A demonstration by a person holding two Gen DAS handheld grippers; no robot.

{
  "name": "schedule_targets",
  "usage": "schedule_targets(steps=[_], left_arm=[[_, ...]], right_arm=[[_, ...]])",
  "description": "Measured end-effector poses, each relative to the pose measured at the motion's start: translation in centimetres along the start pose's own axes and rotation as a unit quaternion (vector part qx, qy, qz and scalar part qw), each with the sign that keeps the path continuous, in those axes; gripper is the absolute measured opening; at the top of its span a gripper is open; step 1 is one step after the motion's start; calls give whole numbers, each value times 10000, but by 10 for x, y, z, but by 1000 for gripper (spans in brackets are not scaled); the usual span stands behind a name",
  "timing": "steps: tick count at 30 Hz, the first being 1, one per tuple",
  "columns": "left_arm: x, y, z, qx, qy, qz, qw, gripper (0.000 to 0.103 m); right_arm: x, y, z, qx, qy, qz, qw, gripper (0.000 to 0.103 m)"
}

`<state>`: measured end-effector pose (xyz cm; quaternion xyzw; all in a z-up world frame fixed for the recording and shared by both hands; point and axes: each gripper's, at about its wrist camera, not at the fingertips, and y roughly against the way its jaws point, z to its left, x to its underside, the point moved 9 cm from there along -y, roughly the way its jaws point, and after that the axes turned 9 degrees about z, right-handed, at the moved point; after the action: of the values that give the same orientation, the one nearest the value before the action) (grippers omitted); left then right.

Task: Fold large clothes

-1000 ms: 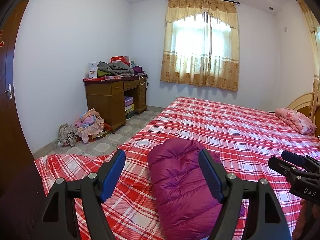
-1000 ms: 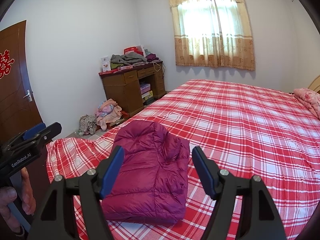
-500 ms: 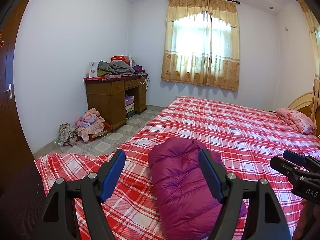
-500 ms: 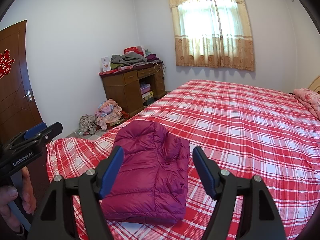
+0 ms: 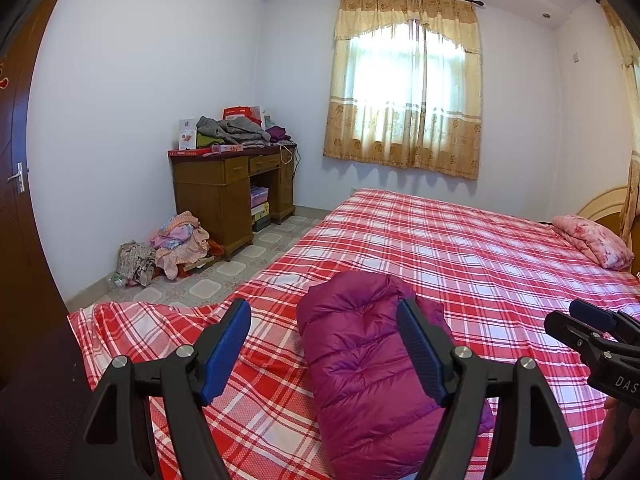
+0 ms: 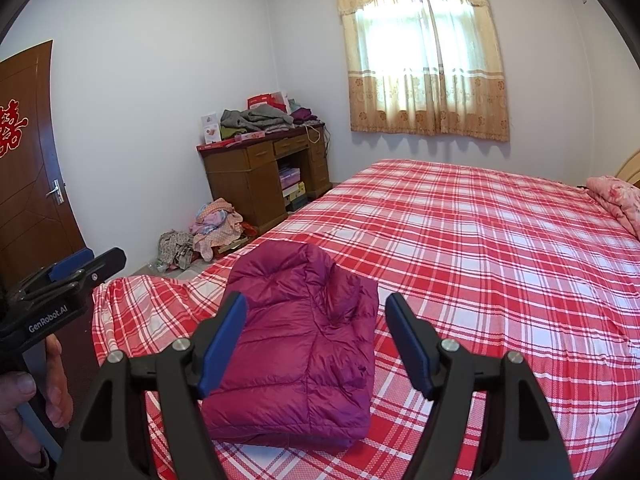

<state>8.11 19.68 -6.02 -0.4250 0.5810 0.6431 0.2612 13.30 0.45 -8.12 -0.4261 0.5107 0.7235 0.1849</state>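
Observation:
A purple down jacket (image 5: 360,360) lies folded into a compact bundle near the foot corner of the bed with a red plaid sheet (image 5: 460,248). It also shows in the right wrist view (image 6: 304,340). My left gripper (image 5: 324,348) is open and empty, held above and in front of the jacket. My right gripper (image 6: 316,340) is open and empty, also held back above the jacket. Neither touches the cloth. The right gripper shows at the right edge of the left wrist view (image 5: 592,344), and the left gripper at the left edge of the right wrist view (image 6: 60,284).
A wooden desk (image 5: 232,192) piled with clothes and boxes stands against the far wall. A heap of clothes (image 5: 168,248) lies on the tiled floor beside it. A pink pillow (image 5: 592,240) lies at the bed's head. A brown door (image 6: 32,180) is at the left.
Almost nothing has changed. Both grippers stay open and hover in nearly the same place, and the folded jacket has not moved.

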Motion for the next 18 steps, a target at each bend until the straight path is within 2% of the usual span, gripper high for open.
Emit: schedule_targets(steps=[18], left_arm=[[2, -4, -6, -121, -132, 75, 9998, 76]], right_arm=[[-4, 2, -2, -1, 21, -41, 10000, 75]])
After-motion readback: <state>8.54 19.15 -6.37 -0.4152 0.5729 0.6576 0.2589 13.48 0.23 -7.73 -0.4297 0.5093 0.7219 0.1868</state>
